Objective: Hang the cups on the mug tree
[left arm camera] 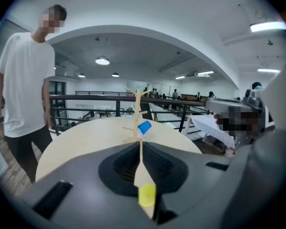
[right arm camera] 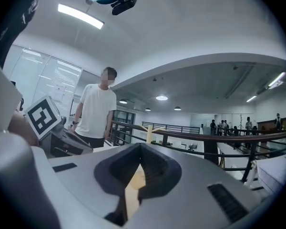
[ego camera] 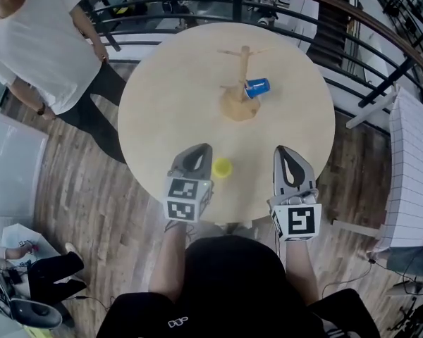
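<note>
A wooden mug tree stands on the far half of the round table, with a blue cup hanging on its right side. A small yellow cup sits near the table's front edge, close against the right side of my left gripper. That gripper's jaws are shut with nothing clamped. In the left gripper view the tree, blue cup and yellow cup line up along the closed slit. My right gripper is shut and empty, at the cup's right. The tree's top shows above its jaws.
A person in a white T-shirt stands at the table's far left edge. A dark metal railing curves behind the table. A white grid rack stands on the floor at the right.
</note>
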`<state>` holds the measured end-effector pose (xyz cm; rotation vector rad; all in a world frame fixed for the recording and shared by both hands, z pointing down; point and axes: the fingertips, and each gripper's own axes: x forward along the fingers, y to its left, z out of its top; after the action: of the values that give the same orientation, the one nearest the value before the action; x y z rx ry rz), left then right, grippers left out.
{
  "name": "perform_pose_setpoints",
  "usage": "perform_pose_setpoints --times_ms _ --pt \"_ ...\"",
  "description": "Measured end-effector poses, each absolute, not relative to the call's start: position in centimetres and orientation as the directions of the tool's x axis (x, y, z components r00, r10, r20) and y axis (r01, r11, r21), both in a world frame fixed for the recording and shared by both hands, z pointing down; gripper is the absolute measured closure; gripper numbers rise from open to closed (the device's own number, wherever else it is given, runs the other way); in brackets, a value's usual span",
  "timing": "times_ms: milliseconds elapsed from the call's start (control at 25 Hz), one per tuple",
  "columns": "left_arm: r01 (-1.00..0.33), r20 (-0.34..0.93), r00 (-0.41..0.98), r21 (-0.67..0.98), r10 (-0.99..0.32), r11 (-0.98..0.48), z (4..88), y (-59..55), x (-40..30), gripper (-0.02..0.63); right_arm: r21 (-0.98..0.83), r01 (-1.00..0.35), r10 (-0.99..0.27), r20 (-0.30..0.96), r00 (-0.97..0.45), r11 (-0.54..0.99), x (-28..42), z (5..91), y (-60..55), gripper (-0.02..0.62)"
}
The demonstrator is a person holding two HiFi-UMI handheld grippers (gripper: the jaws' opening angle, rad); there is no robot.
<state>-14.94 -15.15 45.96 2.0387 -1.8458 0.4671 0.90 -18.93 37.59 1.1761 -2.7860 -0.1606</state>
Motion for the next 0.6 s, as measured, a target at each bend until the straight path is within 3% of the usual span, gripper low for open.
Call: perform_pose_setpoints --times_ms 240,360,480,600 --pt "-0.973 0.576 0.18 -0.012 -0.797 -0.229 49.8 -14.2 -13.5 0.587 0.153 -0.7 -0.716 0.113 -0.689 0.697 1.3 38.6 -17.8 0.586" --pt "-0.937 0.652 0.186 -0.108 -0.735 -0.333 52.2 -13.4 -12.6 0.437 0.158 -0.698 -0.716 0.132 -0.686 0.698 1.7 39.0 -17.4 0.586" --pt "-0.878 0.713 0.185 -0.189 -0.676 -0.439 54.5 -13.1 -11.8 0.393 0.171 -0.704 -0.724 0.157 -0.672 0.69 2.5 39.5 -17.0 0.586" --pt "-0.832 0.771 0.235 -0.155 -0.592 -0.532 56.7 -12.7 -11.2 0.342 0.183 -0.701 -0.724 0.191 -0.663 0.69 3.0 40.1 -16.0 0.586"
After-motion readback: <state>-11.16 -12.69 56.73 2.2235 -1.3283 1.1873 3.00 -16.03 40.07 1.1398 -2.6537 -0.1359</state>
